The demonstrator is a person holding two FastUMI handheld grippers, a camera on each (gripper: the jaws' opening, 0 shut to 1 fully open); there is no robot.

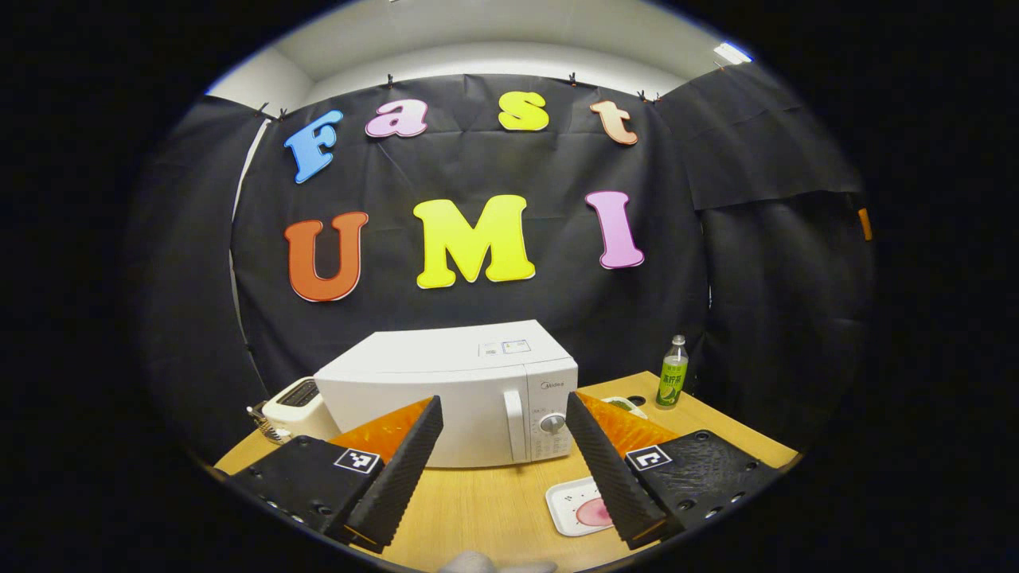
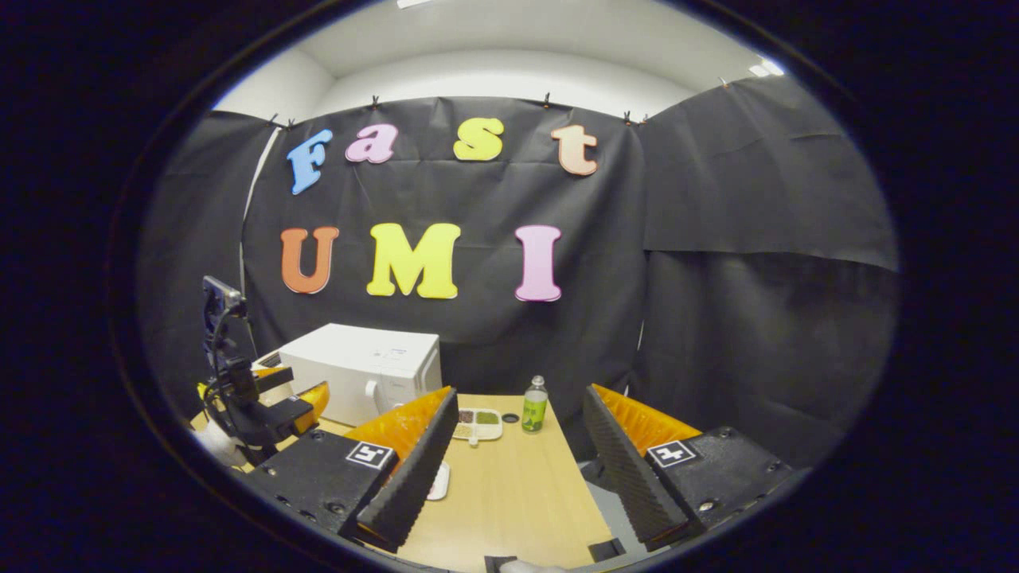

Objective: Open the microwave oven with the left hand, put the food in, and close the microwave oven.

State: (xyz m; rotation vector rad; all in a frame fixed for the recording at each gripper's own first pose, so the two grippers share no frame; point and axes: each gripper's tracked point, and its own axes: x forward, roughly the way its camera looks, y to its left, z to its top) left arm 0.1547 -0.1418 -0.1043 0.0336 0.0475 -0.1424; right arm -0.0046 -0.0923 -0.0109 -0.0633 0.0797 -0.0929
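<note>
The white microwave (image 1: 454, 390) stands on the wooden table (image 1: 486, 509) with its door shut; the vertical handle (image 1: 515, 414) and a round knob (image 1: 552, 422) sit at its right side. My left gripper (image 1: 504, 400) is open, a short way in front of the door and clear of it. A white plate with pink food (image 1: 577, 507) lies on the table just before the right finger. In the right gripper view, the microwave (image 2: 366, 370) is at the left, with the left gripper (image 2: 306, 398) before it. My right gripper (image 2: 520, 394) hangs open and empty over the table's right part.
A white toaster (image 1: 298, 406) stands left of the microwave. A green bottle (image 2: 534, 406) and a divided tray of food (image 2: 476, 423) sit at the table's far right. The table's right edge (image 2: 585, 485) drops off under my right gripper.
</note>
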